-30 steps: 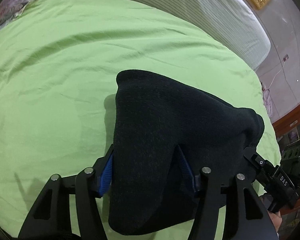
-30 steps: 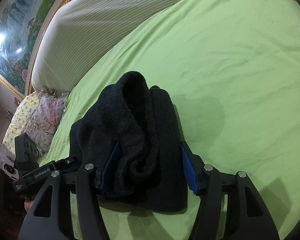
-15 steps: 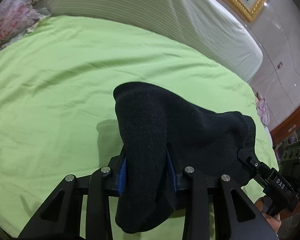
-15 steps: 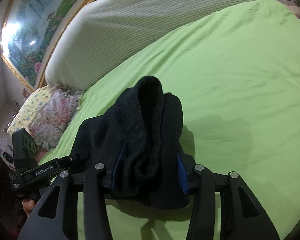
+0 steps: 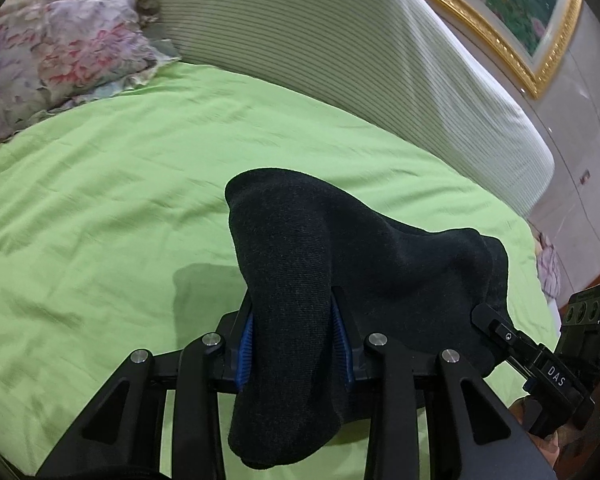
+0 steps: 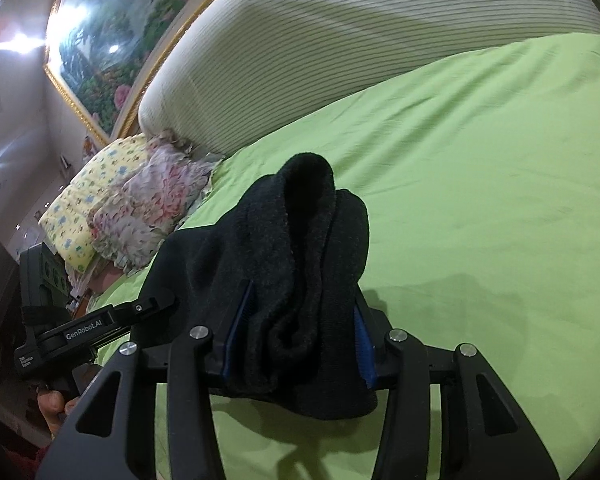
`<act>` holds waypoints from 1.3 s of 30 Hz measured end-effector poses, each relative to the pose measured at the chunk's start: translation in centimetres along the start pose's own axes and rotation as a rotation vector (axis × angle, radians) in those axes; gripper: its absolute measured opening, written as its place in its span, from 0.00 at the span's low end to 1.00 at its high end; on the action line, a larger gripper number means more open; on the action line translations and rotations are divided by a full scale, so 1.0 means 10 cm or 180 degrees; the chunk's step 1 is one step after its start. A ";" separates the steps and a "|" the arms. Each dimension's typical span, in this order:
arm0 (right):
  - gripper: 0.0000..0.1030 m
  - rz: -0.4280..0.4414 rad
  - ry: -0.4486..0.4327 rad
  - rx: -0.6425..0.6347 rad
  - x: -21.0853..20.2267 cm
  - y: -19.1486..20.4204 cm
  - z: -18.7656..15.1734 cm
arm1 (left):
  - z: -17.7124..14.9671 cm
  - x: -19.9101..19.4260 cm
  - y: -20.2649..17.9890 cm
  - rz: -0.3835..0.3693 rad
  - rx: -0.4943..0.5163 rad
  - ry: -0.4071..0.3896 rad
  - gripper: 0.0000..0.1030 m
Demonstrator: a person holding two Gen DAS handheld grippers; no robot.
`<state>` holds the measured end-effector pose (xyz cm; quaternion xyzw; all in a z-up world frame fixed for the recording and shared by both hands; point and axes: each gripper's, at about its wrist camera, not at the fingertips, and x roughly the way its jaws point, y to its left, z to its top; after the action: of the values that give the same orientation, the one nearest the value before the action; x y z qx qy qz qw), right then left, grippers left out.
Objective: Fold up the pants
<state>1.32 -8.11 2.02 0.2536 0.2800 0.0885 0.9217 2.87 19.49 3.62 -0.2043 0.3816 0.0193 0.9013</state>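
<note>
The black pants are bunched into a thick folded bundle, held up over the green bed sheet. My left gripper is shut on one end of the bundle, cloth hanging down between its blue pads. My right gripper is shut on the other end of the pants. The right gripper also shows in the left wrist view at the far right, and the left gripper shows in the right wrist view at the left. The fingertips are hidden by the cloth.
A striped white headboard cushion runs along the back of the bed. Floral pillows lie at the head, also in the right wrist view. A gold-framed painting hangs on the wall. The bed edge is at the right.
Both grippers closed from wide open onto the pants bundle and lifted it. The views tilted up, so the headboard and pillows now show more.
</note>
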 end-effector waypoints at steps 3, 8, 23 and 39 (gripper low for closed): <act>0.46 0.0034 0.0022 -0.0035 0.10 0.05 0.02 | 0.05 0.02 0.11 0.0039 -0.0046 -0.0035 0.33; 0.46 0.0058 0.0123 -0.0049 0.34 0.08 0.04 | 0.10 0.11 0.28 0.0134 -0.0106 -0.0022 0.32; 0.69 -0.0367 0.0224 -0.0157 0.50 -0.22 -0.14 | -0.14 0.32 0.61 0.0322 -0.0126 0.0094 0.70; 0.81 -0.0463 -0.0092 -0.0802 0.23 0.08 -0.34 | -0.39 0.13 0.42 0.0523 0.0226 -0.0023 0.78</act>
<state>1.31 -5.31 -1.14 0.1161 0.2710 0.0523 0.9541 0.36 21.67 -1.20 -0.1401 0.3943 0.0803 0.9047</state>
